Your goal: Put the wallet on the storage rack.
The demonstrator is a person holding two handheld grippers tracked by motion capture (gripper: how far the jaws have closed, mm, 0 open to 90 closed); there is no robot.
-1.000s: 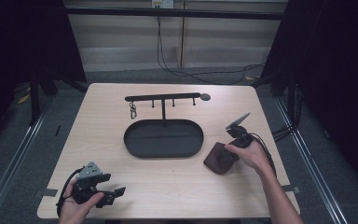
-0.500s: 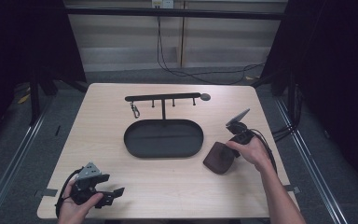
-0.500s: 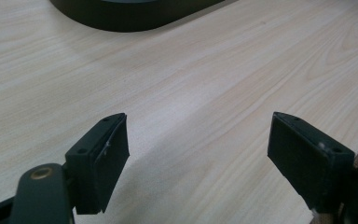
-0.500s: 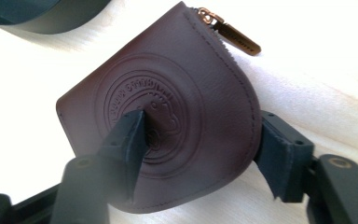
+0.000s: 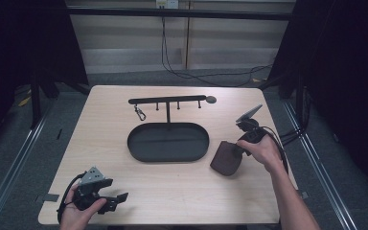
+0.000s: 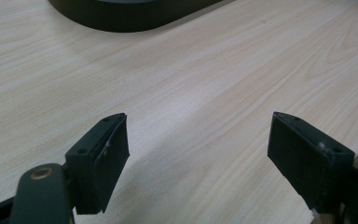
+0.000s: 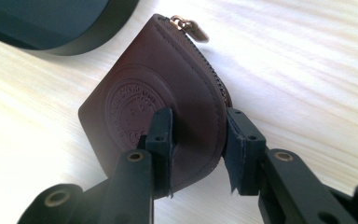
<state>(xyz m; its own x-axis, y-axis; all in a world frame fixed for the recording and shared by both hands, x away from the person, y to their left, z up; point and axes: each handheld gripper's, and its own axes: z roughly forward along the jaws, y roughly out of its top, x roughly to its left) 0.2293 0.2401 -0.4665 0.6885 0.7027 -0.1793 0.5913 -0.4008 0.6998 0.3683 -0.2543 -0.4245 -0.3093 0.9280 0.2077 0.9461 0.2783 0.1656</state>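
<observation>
A dark brown leather pouch (image 7: pixel 168 88) sat pinched between the two black fingers (image 7: pixel 161 140) of the right gripper (image 7: pixel 193 144), which were clamped on its rounded edge, one finger pressed flat on the stamped face and the other on the zipped side. The pouch was smooth, shaped like a quarter circle, with a round embossed seal in its middle, stitching along the rim, and a small brass zip pull (image 7: pixel 191 27) at its far corner. From the high view, the pouch (image 5: pixel 226 158) rested on the pale wood-grain counter (image 5: pixel 182 191), just to the right of a black oval tray (image 5: pixel 167 142), with the right hand (image 5: pixel 261 148) behind it. A black stand with a horizontal bar (image 5: pixel 167 100) rose at the tray's far side, and a small metal clip (image 5: pixel 139 114) hung from the bar. The left gripper (image 5: pixel 112 199) lay near the counter's front left corner in the left hand (image 5: pixel 79 213), its fingers (image 6: pixel 105 154) spread wide apart over bare wood, holding nothing.
</observation>
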